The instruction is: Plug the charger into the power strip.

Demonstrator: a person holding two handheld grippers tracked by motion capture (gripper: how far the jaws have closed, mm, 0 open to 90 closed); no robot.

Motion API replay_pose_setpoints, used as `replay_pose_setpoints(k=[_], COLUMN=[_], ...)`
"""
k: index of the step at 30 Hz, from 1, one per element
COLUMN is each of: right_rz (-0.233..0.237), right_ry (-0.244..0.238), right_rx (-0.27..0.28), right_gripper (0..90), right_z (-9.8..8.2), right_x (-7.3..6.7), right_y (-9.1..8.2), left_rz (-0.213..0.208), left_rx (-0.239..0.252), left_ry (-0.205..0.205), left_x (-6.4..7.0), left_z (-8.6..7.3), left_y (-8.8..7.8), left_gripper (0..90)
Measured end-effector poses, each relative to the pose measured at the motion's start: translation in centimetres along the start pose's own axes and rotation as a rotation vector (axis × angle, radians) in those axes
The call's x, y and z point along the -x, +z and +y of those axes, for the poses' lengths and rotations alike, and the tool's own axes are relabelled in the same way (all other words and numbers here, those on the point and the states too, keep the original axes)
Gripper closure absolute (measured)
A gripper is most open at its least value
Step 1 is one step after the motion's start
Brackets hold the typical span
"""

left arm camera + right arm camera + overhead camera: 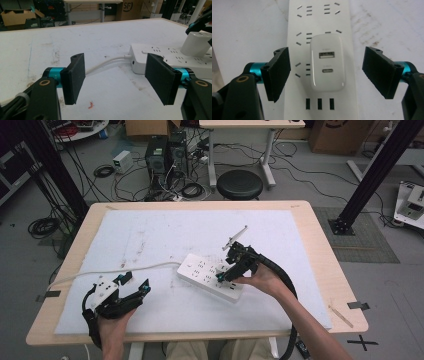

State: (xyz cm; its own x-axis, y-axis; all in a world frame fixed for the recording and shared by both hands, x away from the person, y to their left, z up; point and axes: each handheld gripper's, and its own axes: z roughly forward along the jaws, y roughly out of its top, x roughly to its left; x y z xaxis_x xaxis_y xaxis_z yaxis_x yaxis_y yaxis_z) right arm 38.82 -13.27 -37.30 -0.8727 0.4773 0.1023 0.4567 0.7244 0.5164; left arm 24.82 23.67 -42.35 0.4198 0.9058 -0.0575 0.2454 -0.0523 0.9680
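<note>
A stained white mat covers the wooden table; cables litter the floor; a cardboard box reads "SF". The left gripper and right gripper both gape wide.

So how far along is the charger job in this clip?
Done, apparently: the white charger sits plugged into the power strip. In hand: nothing; the right gripper is open astride the charger, the left gripper open beside the strip's cable end. Left: unclear, perhaps withdrawing.
</note>
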Motion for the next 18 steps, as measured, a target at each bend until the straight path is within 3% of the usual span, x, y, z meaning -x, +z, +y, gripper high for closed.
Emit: replay_pose_setpoints(k=[1, 2, 4, 6, 8, 10, 11, 14, 18], right_rz=[0.000, -0.032, -0.039, -0.042, -0.054, -0.066, -0.067, -0.066, -0.117], right_ry=[0.000, 0.002, 0.002, 0.009, 0.034, 0.038, 0.053, 0.084, 0.117], right_rx=[0.000, 0.049, 0.078, 0.145, 0.174, 0.168, 0.208, 0.240, 0.333], right_gripper=[23.2, 22.0, 22.0, 22.1, 22.1, 22.1, 22.7, 23.1, 23.1], right_z=[0.0, -0.3, -0.5, -1.2, -2.0, -2.3, -3.1, -3.9, -5.7], right_x=[0.0, -0.1, -0.1, 0.0, 0.1, 0.3, 0.4, 0.5, 0.4], right_y=[0.0, -1.1, -1.4, -2.0, -2.3, -2.4, -2.8, -3.2, -4.5], left_rz=[0.000, 0.000, 0.000, 0.000, 0.000, -0.001, -0.004, -0.008, -0.017], left_rx=[0.000, -0.001, -0.001, -0.003, -0.003, -0.004, -0.005, -0.003, -0.004], left_ry=[0.000, 0.002, 0.000, 0.002, 0.004, 0.003, 0.006, 0.009, 0.013], left_x=[0.0, -0.1, -0.1, -0.1, -0.1, 0.0, 0.0, 0.0, 0.1], left_z=[0.0, 0.1, 0.1, 0.1, 0.1, 0.2, 0.2, 0.3, 0.3], left_y=[0.0, 0.1, 0.2, 0.3, 0.4, 0.5, 0.5, 0.6, 1.0], left_gripper=[32.8, 32.8, 32.7, 32.6, 32.5, 32.5, 32.5, 32.5, 32.3])
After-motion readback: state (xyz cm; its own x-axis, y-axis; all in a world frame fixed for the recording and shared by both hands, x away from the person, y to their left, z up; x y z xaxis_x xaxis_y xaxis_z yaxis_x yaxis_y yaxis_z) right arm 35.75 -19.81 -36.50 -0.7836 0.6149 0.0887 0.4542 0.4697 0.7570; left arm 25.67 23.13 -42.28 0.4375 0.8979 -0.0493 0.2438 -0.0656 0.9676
